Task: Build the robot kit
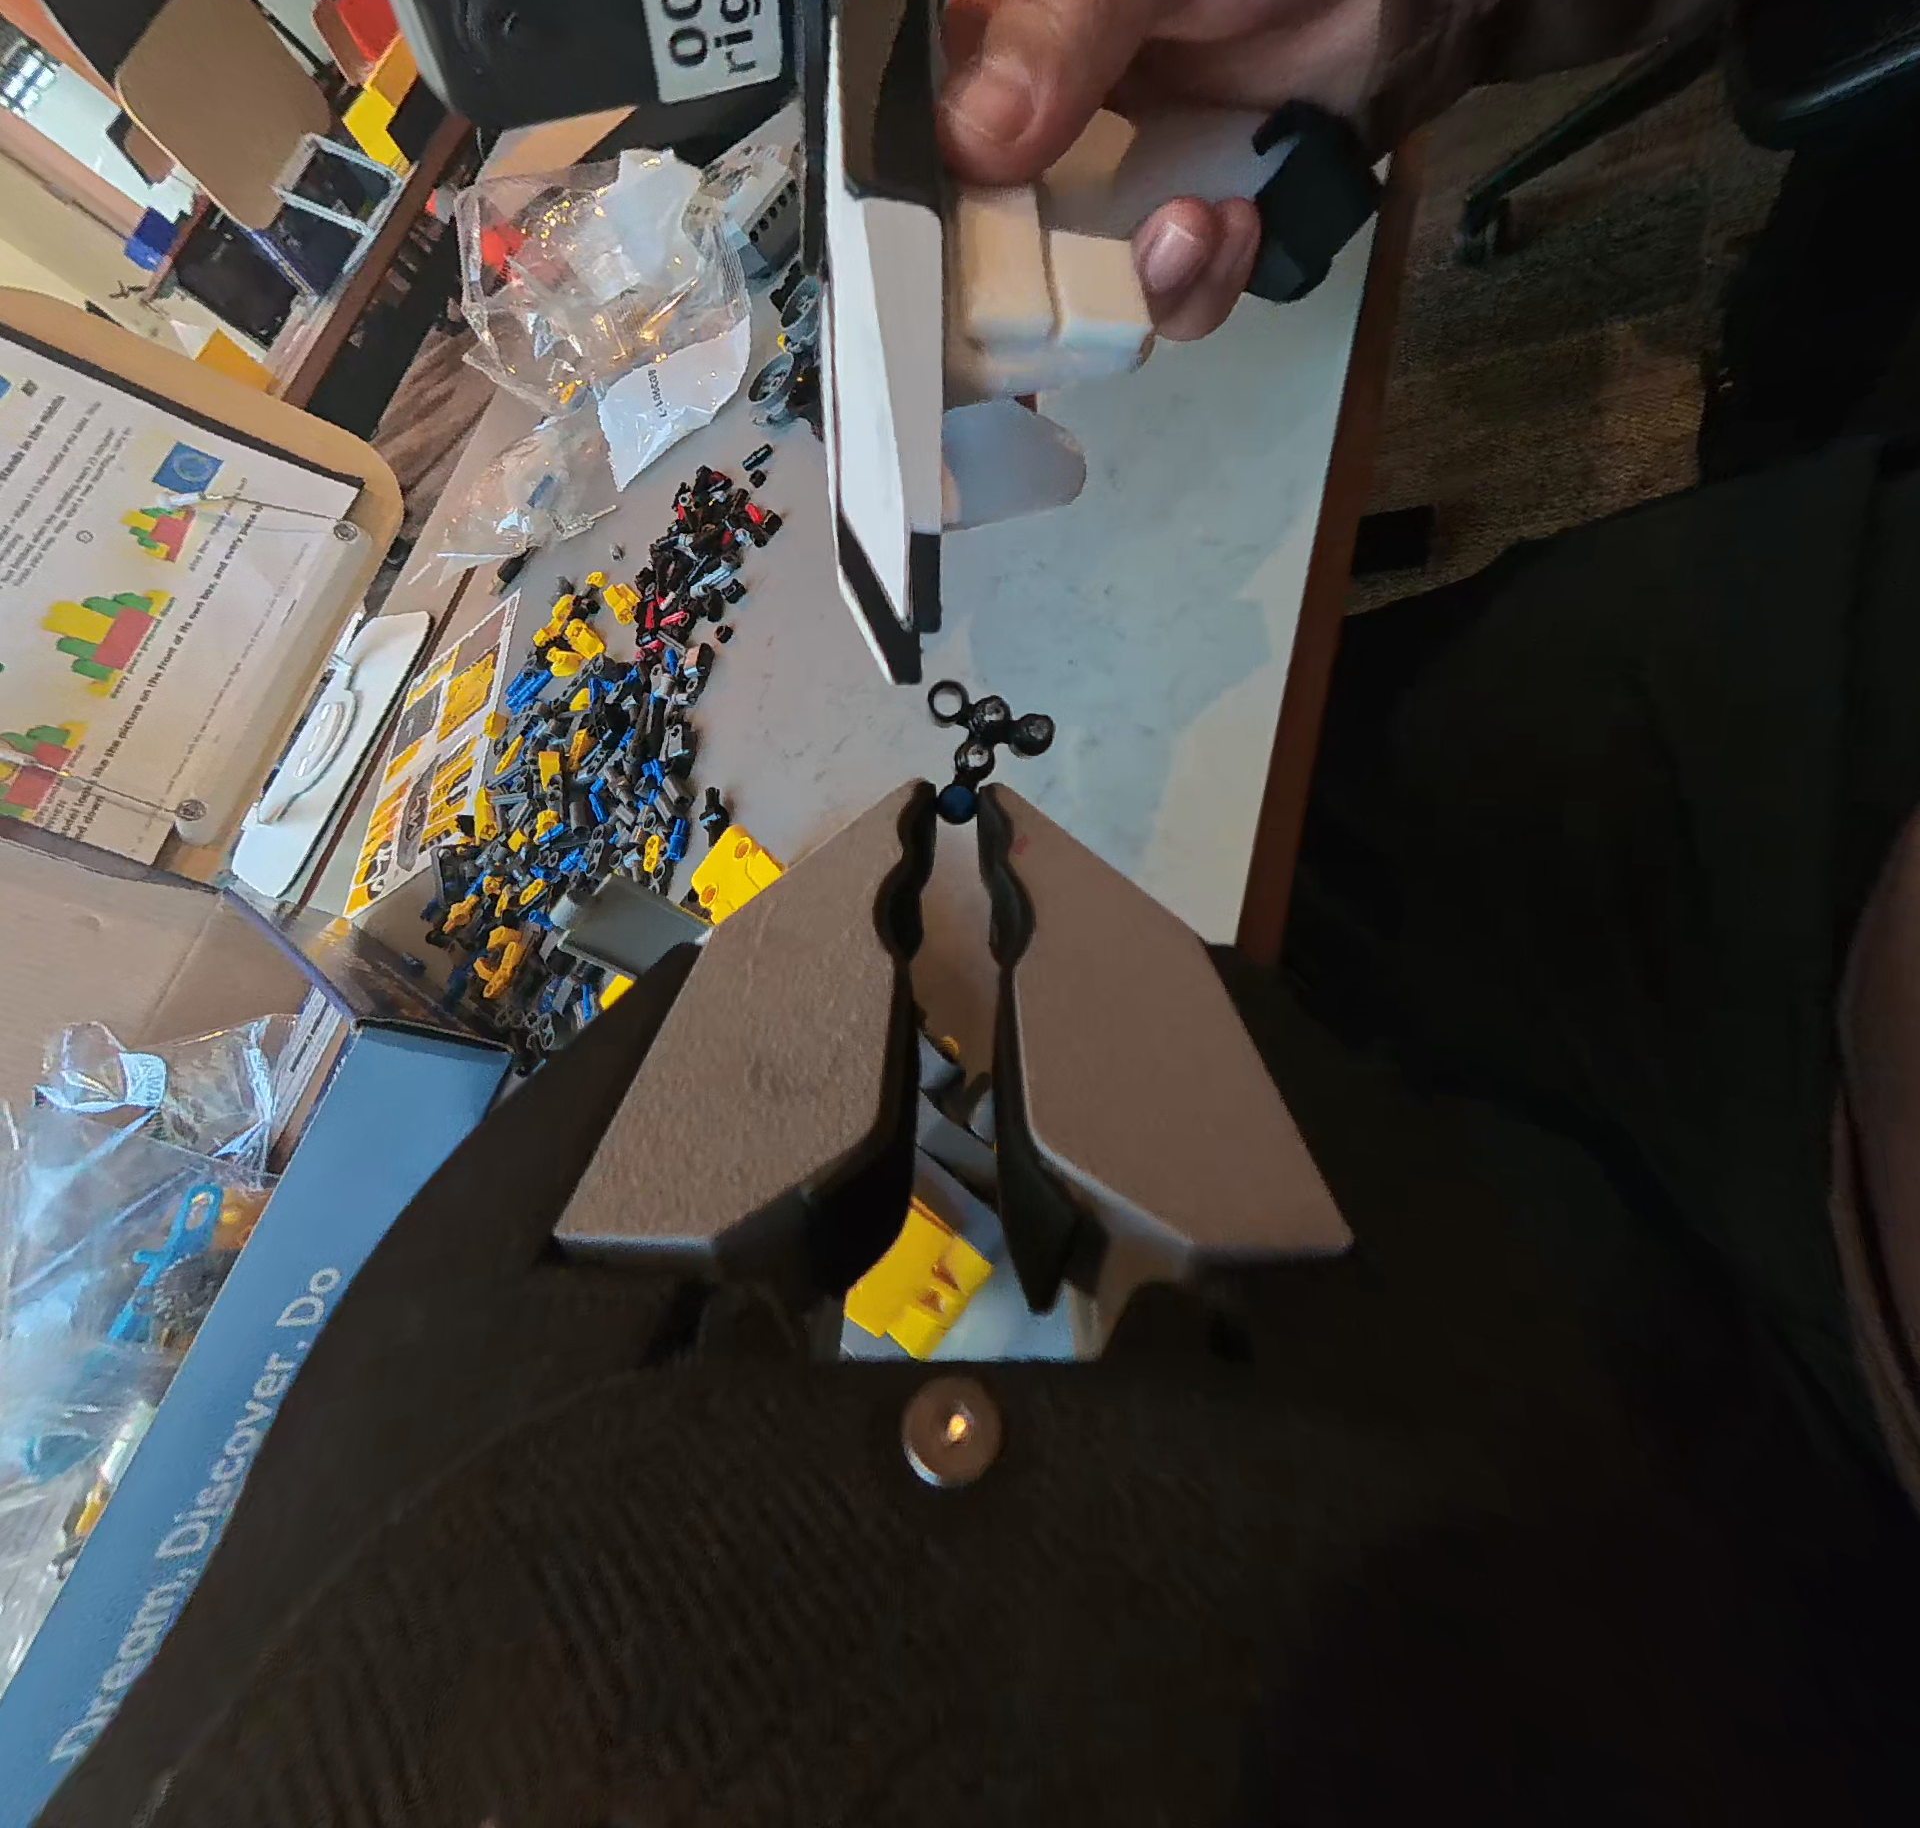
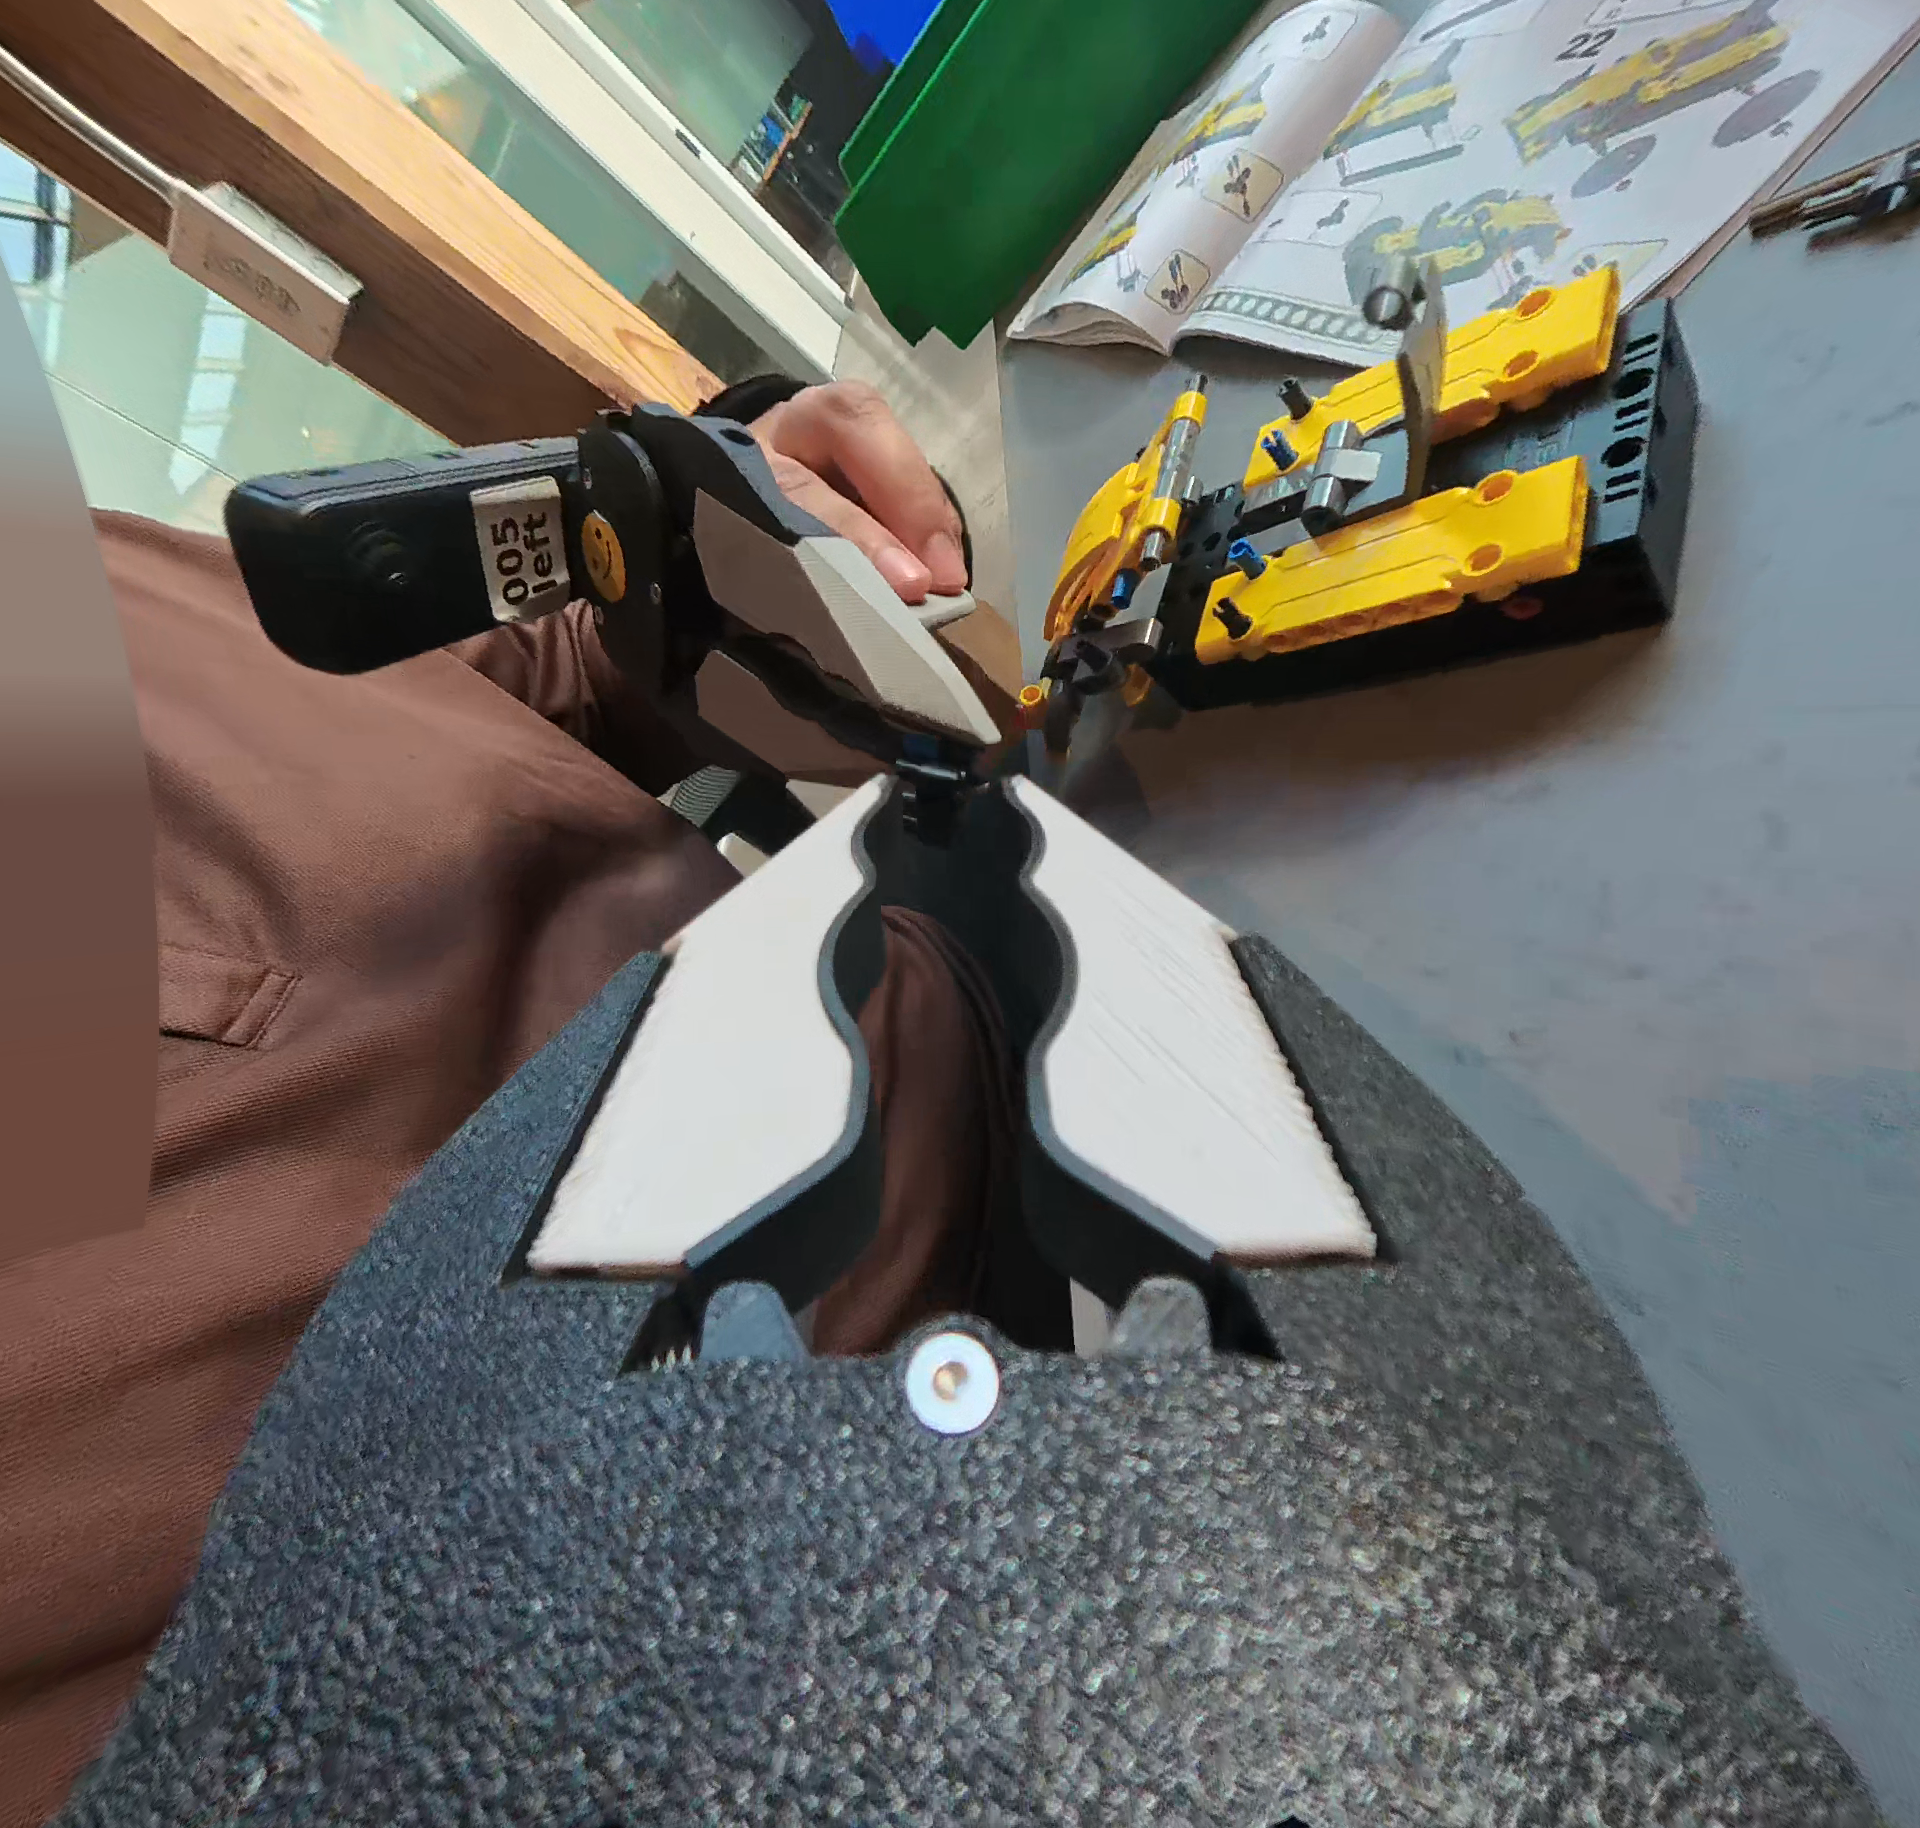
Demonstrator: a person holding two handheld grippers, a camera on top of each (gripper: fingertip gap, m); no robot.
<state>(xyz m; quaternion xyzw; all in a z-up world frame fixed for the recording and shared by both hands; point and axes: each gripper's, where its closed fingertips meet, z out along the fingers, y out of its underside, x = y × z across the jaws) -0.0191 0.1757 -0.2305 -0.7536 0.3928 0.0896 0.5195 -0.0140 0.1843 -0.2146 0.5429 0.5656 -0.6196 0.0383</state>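
My left gripper [image 1: 954,804] is shut on a small blue pin [image 1: 956,804] that carries a black three-armed rotor piece [image 1: 987,729], held above the white table [image 1: 1143,635]. My right gripper [image 2: 948,791] comes in from the opposite side. Its jaws stand a small way apart, with the black piece [image 2: 935,802] at their tips. In the left wrist view the right gripper's fingertips [image 1: 902,658] end just short of the rotor's ring. The left gripper also shows in the right wrist view [image 2: 951,724], held by a hand.
A pile of small yellow, blue and black parts [image 1: 613,770] lies left of the grippers, with plastic bags [image 1: 603,292] and a blue box [image 1: 260,1415]. A part-built yellow and black model [image 2: 1403,542], an open instruction booklet [image 2: 1455,116] and a green plate [image 2: 1039,116] lie beyond. My two grippers' fingertips are within a few centimetres of each other.
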